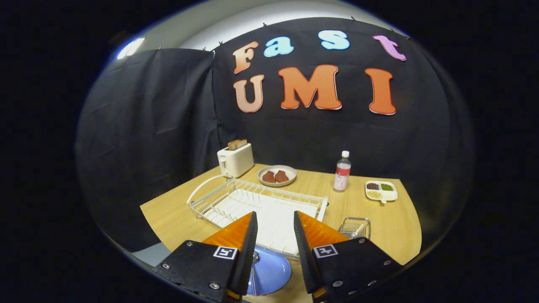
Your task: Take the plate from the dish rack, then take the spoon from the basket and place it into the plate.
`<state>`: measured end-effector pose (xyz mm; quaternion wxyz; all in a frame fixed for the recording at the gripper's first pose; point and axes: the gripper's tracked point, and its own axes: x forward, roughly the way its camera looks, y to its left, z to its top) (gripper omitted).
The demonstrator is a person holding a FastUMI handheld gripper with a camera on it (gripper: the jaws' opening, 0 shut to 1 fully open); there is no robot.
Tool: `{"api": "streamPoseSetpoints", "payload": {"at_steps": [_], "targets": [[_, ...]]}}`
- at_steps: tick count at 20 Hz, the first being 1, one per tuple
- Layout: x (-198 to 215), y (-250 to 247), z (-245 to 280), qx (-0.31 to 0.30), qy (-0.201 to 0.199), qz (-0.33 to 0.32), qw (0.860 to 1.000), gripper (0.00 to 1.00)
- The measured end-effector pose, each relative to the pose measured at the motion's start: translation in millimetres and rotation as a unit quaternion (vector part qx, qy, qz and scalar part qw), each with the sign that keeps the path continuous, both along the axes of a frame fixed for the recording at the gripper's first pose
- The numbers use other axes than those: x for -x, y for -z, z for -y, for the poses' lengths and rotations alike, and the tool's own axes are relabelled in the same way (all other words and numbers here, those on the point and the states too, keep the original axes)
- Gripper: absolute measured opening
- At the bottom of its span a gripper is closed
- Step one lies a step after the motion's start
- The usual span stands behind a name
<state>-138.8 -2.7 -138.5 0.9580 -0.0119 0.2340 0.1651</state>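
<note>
The hand-held gripper (274,223) is hovering above the near edge of the wooden worktop (177,210) with its two fingers spread apart and nothing pressed between them. Just below and between the fingers, one blue plate (271,271) is lying flat on the worktop, and the spoon (255,257) is resting in it, its bowl peeking out beside the left finger; what is probably its handle is running toward the near rim, though the finger is hiding most of it. Ahead of the fingers one white wire dish rack (257,202) is sitting with no dishes in it, and a small wire basket (356,227) is standing just to its right, beyond the right finger. Farther back, one white toaster (235,160) is holding two slices of toast, one beige plate (277,175) is carrying two brown pieces of food, one clear bottle (342,171) with a white cap and a red label is standing upright, and one white divided tray (381,190) is showing three fills, dark, green and pale. The bottle's label and a small mark on the toaster are too small to read. Each finger mount is bearing one square black-and-white marker, two in all.
</note>
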Motion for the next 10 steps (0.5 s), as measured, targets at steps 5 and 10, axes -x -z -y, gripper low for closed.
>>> {"api": "streamPoseSetpoints", "payload": {"at_steps": [5, 10], "targets": [[-26.3, -50.6, 7.8, -0.002, 0.034, 0.053, 0.998, 0.67], [-43.0, -80.7, 19.3, 0.007, 0.066, 0.096, 0.993, 0.82]]}}
